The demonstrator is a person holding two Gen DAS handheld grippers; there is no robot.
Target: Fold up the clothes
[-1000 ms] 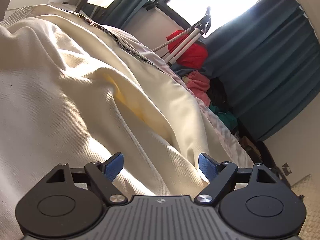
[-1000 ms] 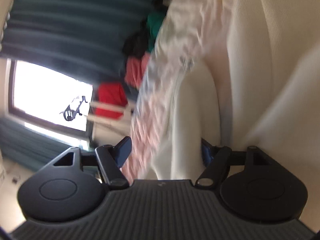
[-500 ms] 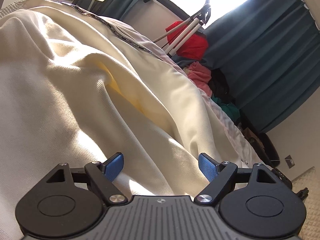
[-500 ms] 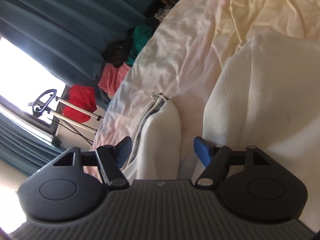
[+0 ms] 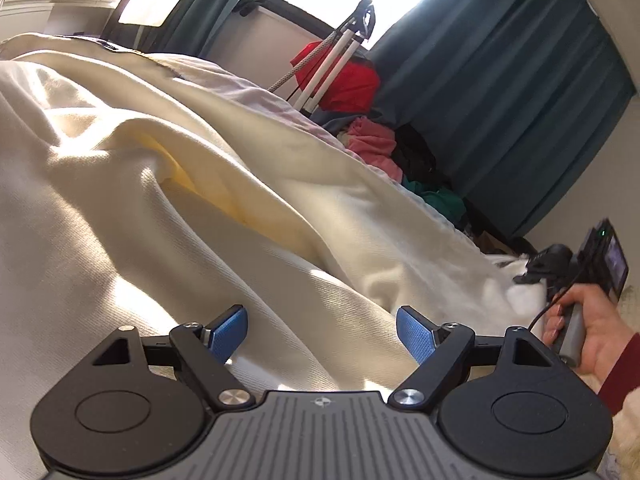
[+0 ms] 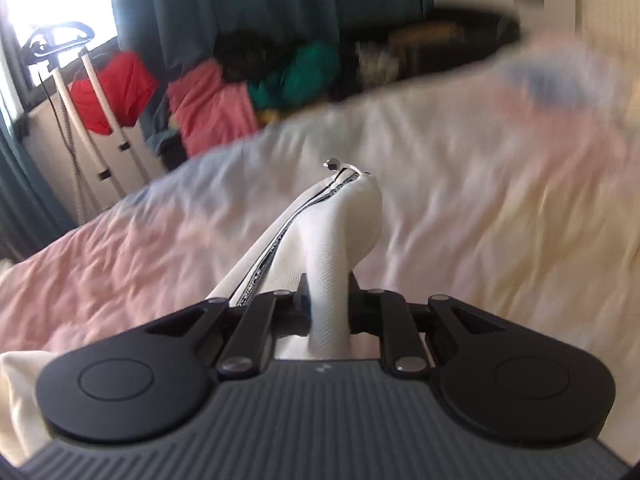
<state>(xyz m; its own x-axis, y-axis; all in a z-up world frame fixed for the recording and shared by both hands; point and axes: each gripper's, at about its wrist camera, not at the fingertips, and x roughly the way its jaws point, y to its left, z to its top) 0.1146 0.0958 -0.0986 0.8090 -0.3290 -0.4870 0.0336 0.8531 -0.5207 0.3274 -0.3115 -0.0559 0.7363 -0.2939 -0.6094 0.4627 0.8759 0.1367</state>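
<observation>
A cream knit garment (image 5: 168,216) with a zip lies rumpled on the bed and fills the left wrist view. My left gripper (image 5: 322,330) is open just above its folds, blue pads apart and empty. My right gripper (image 6: 329,312) is shut on the garment's zip-edged corner (image 6: 340,224), which stands up between the jaws with the zip pull (image 6: 332,165) at its tip. In the left wrist view the right gripper (image 5: 538,270), in a hand, holds the cloth at the far right.
The bed has a pale pink and yellow sheet (image 6: 480,184). Beyond its far edge lie piled clothes, pink (image 6: 212,104), green (image 6: 304,76) and red (image 6: 112,88), by a white stand (image 5: 332,64) and dark teal curtains (image 5: 520,92) under a bright window.
My right gripper has closed on the garment's zip-edged corner and swung to face across the bed. The left gripper stays open and has tilted, bringing the right hand into view.
</observation>
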